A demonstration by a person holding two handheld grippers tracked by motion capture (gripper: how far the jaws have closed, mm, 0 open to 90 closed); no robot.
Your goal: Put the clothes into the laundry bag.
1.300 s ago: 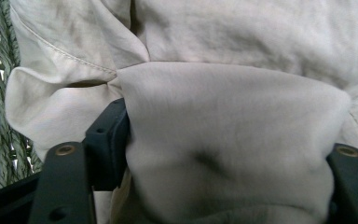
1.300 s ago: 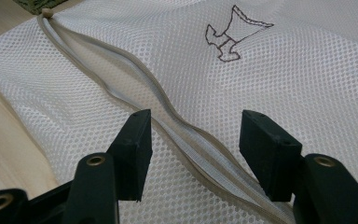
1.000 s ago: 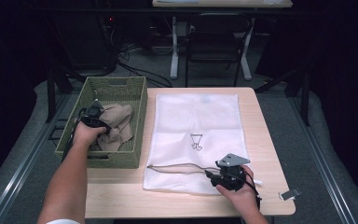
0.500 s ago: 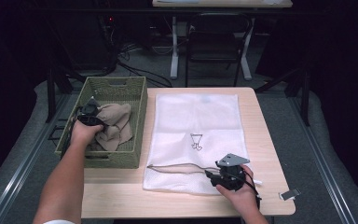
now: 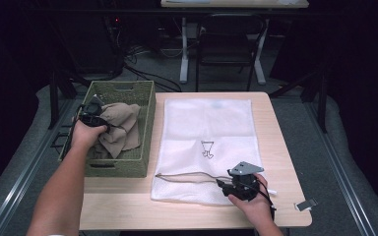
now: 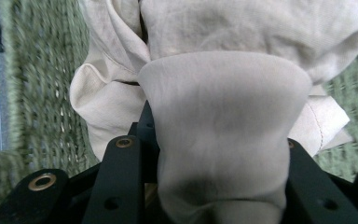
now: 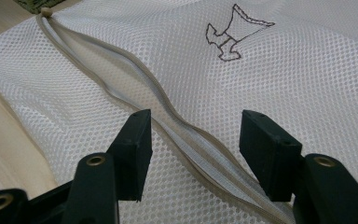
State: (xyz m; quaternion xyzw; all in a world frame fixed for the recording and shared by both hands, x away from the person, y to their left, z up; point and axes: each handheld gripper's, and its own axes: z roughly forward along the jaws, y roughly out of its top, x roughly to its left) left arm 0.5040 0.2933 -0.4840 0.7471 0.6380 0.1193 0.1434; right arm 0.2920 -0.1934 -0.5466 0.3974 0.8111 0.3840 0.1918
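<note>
- The left tool (image 5: 94, 118) is closed on a fold of the beige cloth (image 5: 120, 129); in the left gripper view the fabric (image 6: 223, 135) is seen bunched tightly between the two black jaws and draped over them.
- The cloth is held inside the green woven basket (image 5: 145, 147), which stands along the left edge of the surface (image 5: 275, 142), near its far left corner.
- The cloth is soft and matte, with rounded creases and a stitched hem; the basket is rectangular, with a coarse weave and cut-out handles in its short walls.
- The right tool (image 5: 230, 185) is held open, its jaws set wide apart to either side of the zipper (image 7: 177, 135), low over the mesh; contact cannot be told.
- The white mesh bag (image 5: 211, 123) is laid flat in the middle of the surface, reaching to the near edge; its fine net of small holes is marked with a small dark outline drawing (image 7: 233, 35).
- The zipper is seen parted, its grey tape running in a wavy line.
</note>
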